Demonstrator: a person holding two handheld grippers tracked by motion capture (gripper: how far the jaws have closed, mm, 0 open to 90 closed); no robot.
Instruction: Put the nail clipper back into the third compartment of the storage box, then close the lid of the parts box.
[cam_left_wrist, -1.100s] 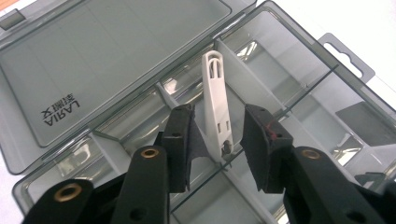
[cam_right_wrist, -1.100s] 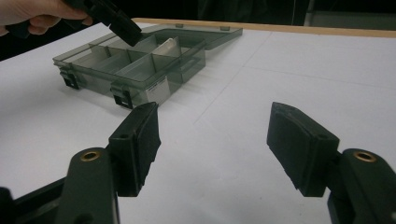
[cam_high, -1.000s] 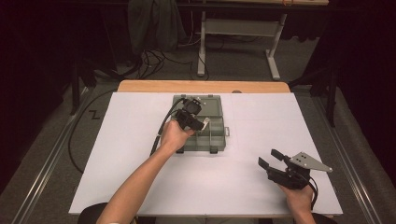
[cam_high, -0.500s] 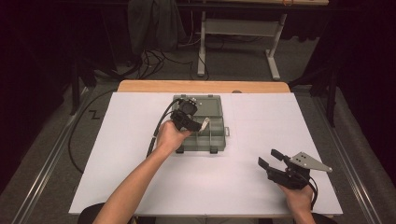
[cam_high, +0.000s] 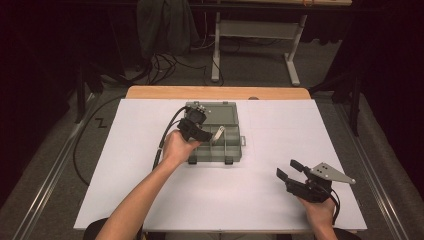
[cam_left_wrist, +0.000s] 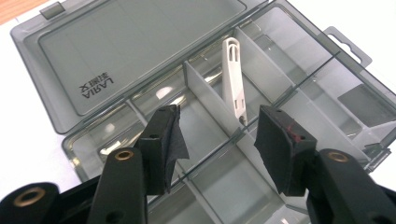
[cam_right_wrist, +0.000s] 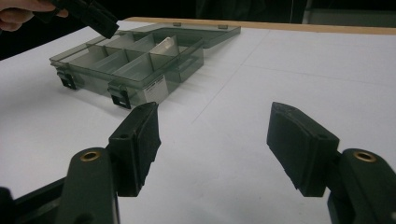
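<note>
A translucent grey compartment box (cam_high: 220, 112) lies open at the middle of the white table, its lid (cam_left_wrist: 140, 46) folded back. A small white plastic piece (cam_left_wrist: 232, 79) leans across a divider inside it and also shows as the white piece (cam_high: 218, 135) from above. My left gripper (cam_left_wrist: 219, 119) hovers over the box. Its jaws have just been opening, and the piece's lower end lies between and beyond the pads, untouched. Near the front right of the table my right gripper (cam_high: 288, 169) is open with nothing between its fingers (cam_right_wrist: 140, 135).
The box (cam_right_wrist: 154, 88) has several divided compartments and two front latches. Seen from the right gripper, the left gripper (cam_right_wrist: 93, 16) hangs above its far corner. A wooden table edge (cam_high: 215, 92) runs behind the white sheet. Cables and a stand lie on the floor beyond.
The left gripper has shifted slightly left over the box and its jaws stand wider. The white piece now shows free beside them. The right gripper has not moved.
</note>
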